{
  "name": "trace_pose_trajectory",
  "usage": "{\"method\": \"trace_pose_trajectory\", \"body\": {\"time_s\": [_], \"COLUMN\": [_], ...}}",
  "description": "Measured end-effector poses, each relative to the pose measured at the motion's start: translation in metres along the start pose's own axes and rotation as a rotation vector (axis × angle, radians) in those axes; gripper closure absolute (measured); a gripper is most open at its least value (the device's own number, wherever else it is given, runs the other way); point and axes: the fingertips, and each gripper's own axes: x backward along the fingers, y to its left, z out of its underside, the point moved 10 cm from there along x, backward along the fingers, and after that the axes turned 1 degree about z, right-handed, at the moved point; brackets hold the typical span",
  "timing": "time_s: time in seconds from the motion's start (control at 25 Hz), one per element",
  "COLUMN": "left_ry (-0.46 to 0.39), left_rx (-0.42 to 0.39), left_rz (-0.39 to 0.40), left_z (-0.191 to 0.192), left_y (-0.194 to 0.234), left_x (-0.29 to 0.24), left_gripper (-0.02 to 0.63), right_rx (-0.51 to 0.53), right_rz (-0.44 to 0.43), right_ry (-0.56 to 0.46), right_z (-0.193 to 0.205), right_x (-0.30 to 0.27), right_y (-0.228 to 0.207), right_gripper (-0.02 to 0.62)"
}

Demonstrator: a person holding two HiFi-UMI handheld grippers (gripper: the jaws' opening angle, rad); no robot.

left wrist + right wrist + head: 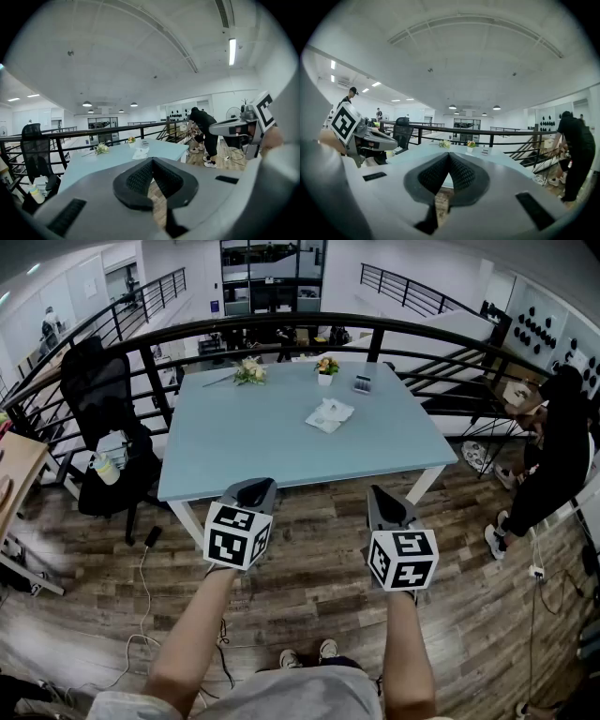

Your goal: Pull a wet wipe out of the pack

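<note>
On the light blue table [244, 442] lies a white, crumpled-looking wipe pack [330, 414], right of centre; in the left gripper view the pack [139, 153] shows small and far off. A small dark item [362, 383] lies behind it. Both grippers hang over the wooden floor, short of the table's near edge and far from the pack. My left gripper [258, 486] [152, 161] has its pads together with nothing between them. My right gripper [380, 491] [449, 155] is shut and empty too.
A flower bunch [249, 371] and a small vase of flowers [326, 367] stand at the table's far edge. A black office chair [103, 399] stands left of the table, a black railing [281, 324] curves behind it. A person in black [558, 456] bends at right. Cables [141, 615] lie on the floor.
</note>
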Motion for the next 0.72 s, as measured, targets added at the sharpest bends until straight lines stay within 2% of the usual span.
{"method": "trace_pose_trajectory", "body": {"time_s": [0.72], "left_ry": [-0.007], "left_rx": [-0.022], "left_rz": [0.018], "left_z": [-0.007], "left_y": [-0.004], "left_x": [-0.016], "left_gripper": [0.612], "right_rx": [-0.018], "right_rz": [-0.039], "right_ry": [-0.022], "right_z": [0.001], "right_x": [-0.011], "right_y": [-0.003], "right_gripper": [0.573]}}
